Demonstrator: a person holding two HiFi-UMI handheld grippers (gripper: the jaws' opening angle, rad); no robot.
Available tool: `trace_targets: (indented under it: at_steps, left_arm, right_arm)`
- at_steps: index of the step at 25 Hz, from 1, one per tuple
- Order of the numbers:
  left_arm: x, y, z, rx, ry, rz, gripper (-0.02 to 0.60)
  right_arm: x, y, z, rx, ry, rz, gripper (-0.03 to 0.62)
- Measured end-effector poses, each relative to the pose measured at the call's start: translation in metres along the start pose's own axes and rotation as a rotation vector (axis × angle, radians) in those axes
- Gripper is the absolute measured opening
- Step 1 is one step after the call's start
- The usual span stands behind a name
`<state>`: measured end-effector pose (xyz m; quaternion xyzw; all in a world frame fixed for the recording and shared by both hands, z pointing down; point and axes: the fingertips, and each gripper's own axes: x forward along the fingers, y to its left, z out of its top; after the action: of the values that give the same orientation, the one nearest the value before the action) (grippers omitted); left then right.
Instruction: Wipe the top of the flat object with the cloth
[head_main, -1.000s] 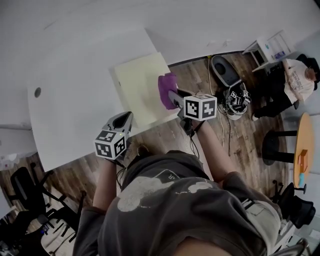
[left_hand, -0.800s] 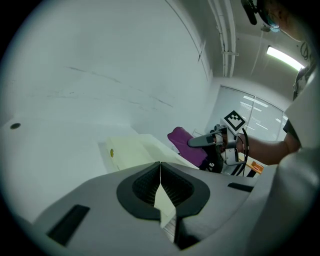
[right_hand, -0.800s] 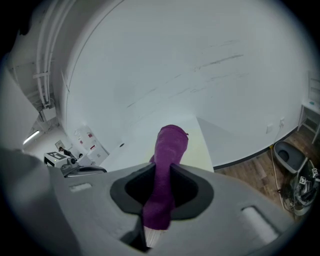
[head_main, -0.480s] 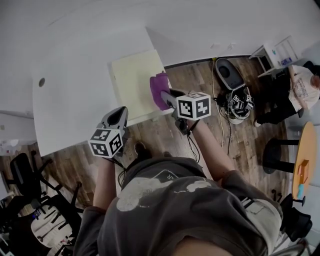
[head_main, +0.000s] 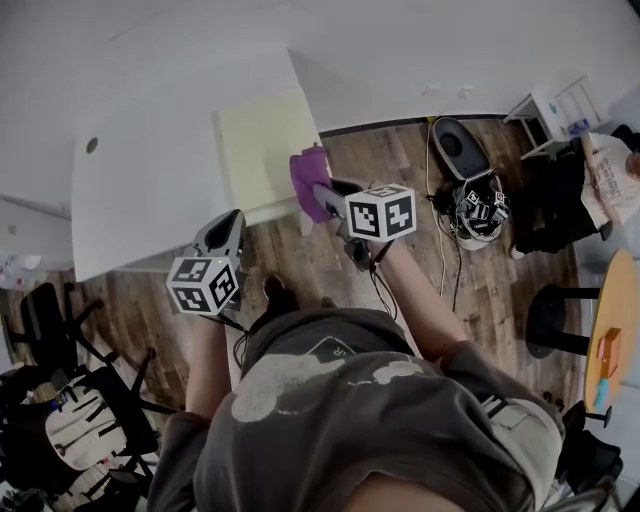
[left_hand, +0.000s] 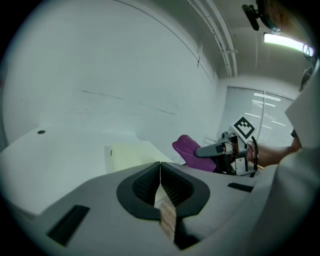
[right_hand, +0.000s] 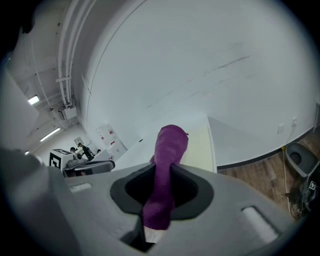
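Head view: white table (head_main: 150, 190), yellow flat object (head_main: 262, 150) at near right corner, wood floor (head_main: 400, 160). My right hand-held gripper (head_main: 320, 192) clamps purple cloth (head_main: 306, 172); left hand-held gripper (head_main: 230, 220) closed, empty.

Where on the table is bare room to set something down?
The white table is bare left of the pale yellow board, out to the dark grommet. Crowded at the board's near right corner, where the right gripper holds the purple cloth.
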<state>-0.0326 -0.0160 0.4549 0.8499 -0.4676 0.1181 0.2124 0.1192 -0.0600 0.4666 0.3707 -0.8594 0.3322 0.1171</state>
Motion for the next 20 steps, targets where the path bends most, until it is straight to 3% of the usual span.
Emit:
trace_targets:
  at_steps: [10,20]
  left_arm:
    - [-0.034,-0.042,-0.032,-0.046,-0.021,0.09,0.0]
    - [-0.04,-0.052,-0.024,-0.043,-0.028,0.116,0.0]
  right_arm:
    - [-0.032,0.005,-0.037,-0.017,0.045,0.055,0.075]
    - [-0.032,0.013,-0.04,0.021,0.043,0.104,0.075]
